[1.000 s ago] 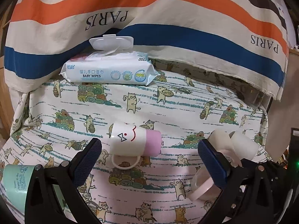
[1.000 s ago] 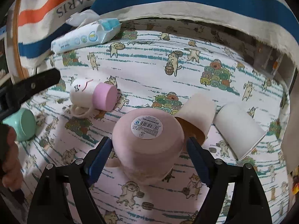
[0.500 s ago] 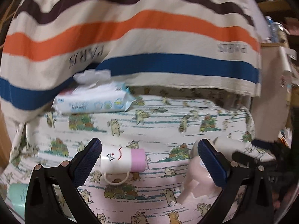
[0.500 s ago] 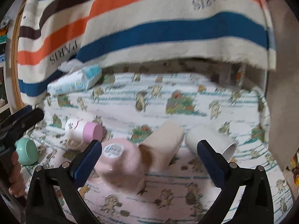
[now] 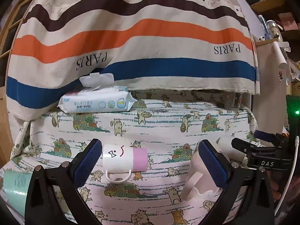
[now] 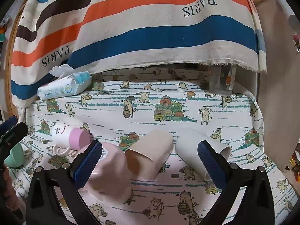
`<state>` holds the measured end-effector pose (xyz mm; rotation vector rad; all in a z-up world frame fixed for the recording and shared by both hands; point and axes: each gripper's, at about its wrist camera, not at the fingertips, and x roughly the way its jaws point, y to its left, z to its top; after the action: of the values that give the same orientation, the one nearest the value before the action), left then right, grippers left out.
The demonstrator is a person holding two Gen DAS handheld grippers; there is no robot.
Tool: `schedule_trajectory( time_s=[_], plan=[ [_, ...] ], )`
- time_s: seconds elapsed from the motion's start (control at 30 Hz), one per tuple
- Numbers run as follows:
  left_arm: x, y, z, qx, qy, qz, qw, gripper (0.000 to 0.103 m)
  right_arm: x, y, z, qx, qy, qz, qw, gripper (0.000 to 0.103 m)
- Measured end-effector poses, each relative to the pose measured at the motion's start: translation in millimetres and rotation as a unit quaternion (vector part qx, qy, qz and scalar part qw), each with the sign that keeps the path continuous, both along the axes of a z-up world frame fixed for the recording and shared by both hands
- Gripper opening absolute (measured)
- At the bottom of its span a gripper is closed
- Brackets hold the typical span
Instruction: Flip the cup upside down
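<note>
since the pink cup [image 6: 110,172] stands inverted, your wide, empty right gripper [image 6: 150,161] is nearest the tan cup [image 6: 150,155], lying pointing away-right.

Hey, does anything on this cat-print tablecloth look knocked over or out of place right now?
Yes. Several cups lie tipped on their sides: the white mug with a pink base, the tan cup and the white cup. The pink cup sits bottom-up. The baby wipes pack has its lid flipped open. Nothing looks spilled or broken.
</note>
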<state>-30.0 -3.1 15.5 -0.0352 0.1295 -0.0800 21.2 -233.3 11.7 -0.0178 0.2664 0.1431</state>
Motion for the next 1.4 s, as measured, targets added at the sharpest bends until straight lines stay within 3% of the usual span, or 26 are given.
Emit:
schedule_trajectory(
  time_s=[0.2, 0.47, 1.4],
  plan=[
    [5.7, -0.3, -5.3, -0.005, 0.019, 0.007, 0.9998, 0.102, -1.0, 1.1, -3.7, -0.007, -0.001, -0.001, 1.000, 0.103],
    [31.1, -12.4, -17.6, 0.025, 0.093, 0.008, 0.9953, 0.102, 0.8, 1.2, -4.9, -0.011, 0.003, -0.004, 1.000, 0.103],
    [26.1, -7.9, -15.6, 0.019, 0.085, 0.032, 0.9957, 0.102, 2.5, 1.7, -5.8, -0.014, 0.010, -0.017, 1.000, 0.103]
  ],
)
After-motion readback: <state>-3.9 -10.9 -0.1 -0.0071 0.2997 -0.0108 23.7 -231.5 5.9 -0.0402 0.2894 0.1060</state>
